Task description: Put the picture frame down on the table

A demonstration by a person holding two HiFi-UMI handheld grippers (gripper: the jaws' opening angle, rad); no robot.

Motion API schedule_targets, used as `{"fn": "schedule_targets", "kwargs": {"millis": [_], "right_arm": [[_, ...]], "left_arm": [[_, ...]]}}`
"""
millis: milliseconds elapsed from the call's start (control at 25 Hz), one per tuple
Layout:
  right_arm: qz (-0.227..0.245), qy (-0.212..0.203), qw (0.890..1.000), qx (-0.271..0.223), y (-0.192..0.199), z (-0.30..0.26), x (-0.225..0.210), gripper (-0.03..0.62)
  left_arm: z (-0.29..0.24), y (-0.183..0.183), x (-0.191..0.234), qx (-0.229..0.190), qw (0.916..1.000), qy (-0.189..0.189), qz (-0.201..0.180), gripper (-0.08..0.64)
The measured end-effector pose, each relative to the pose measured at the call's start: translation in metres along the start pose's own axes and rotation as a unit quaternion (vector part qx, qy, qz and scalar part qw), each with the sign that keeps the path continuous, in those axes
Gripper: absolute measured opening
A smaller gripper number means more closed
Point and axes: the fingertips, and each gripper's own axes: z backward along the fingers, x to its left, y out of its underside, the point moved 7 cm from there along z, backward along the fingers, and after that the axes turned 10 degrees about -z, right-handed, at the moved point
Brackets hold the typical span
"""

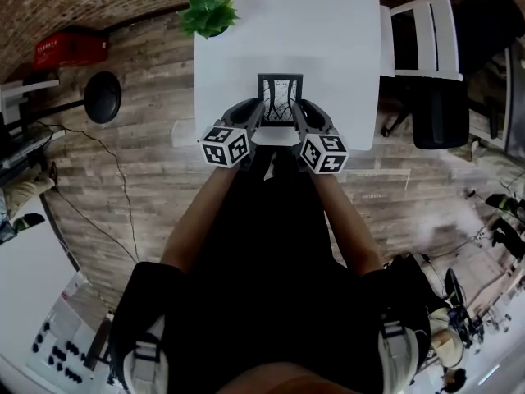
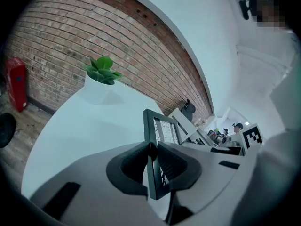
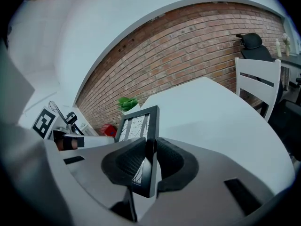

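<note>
Head view: thin black picture frame (image 1: 280,97) upright at near edge of white surface (image 1: 328,31). Side borders clamped by left claw (image 2: 151,149) and right claw (image 3: 150,149). Probably light, stiff, glass fragile; hold borders.

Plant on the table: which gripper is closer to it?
Left. The left gripper holds the picture frame on the side toward the plant; the right gripper holds its far side.
</note>
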Motion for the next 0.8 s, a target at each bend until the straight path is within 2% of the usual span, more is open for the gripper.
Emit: {"fn": "schedule_targets", "kwargs": {"millis": [800], "right_arm": [[-0.037,0.031,0.998,0.047,0.032,-0.043,-0.037,0.072]], "left_arm": [[-0.041,0.038,0.033,0.055,0.9979,0.005,0.034,0.077]]}}
